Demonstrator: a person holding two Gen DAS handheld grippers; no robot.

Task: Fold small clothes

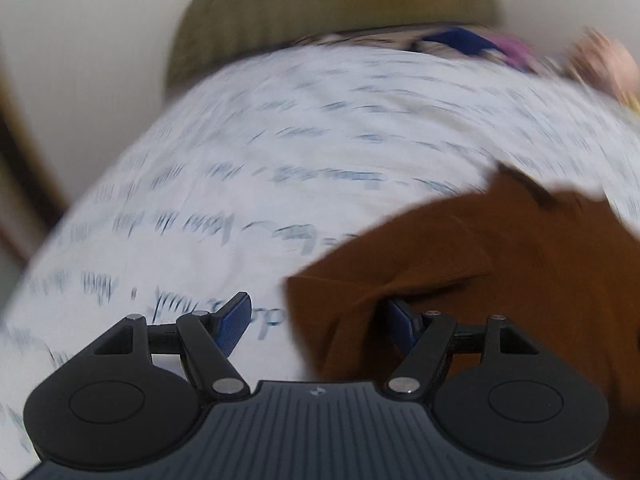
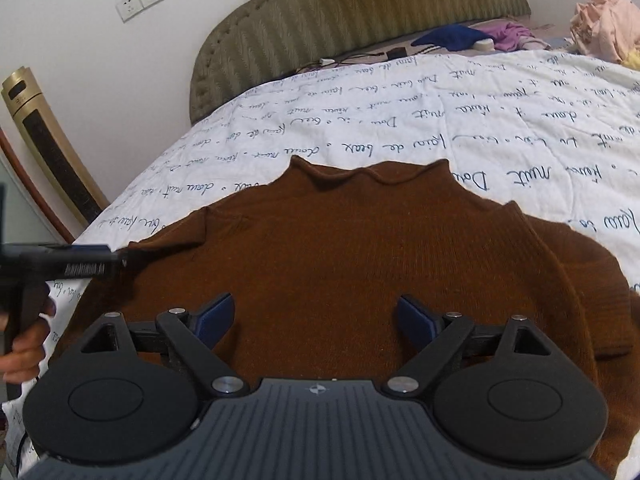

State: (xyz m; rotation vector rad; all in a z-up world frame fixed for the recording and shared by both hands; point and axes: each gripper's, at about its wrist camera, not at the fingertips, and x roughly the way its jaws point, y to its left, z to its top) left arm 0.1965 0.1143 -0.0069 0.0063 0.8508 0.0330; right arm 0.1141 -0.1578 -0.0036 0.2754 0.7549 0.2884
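Note:
A brown knit sweater (image 2: 360, 248) lies flat on the white bedspread with script print (image 2: 400, 120), collar pointing toward the headboard. My right gripper (image 2: 316, 316) is open and empty, hovering over the sweater's lower middle. My left gripper (image 1: 320, 316) is open at the sweater's left edge; brown cloth (image 1: 480, 264) drapes over its right finger, and the view is blurred. In the right wrist view the left gripper (image 2: 80, 262) reaches in from the left, its tip at the sweater's left sleeve.
An olive padded headboard (image 2: 360, 20) stands behind the bed. A pile of clothes, blue (image 2: 448, 38), purple and pink (image 2: 608, 28), lies at the far right. A gold tower appliance (image 2: 48, 140) leans by the wall on the left. Wall sockets (image 2: 140, 0) are above it.

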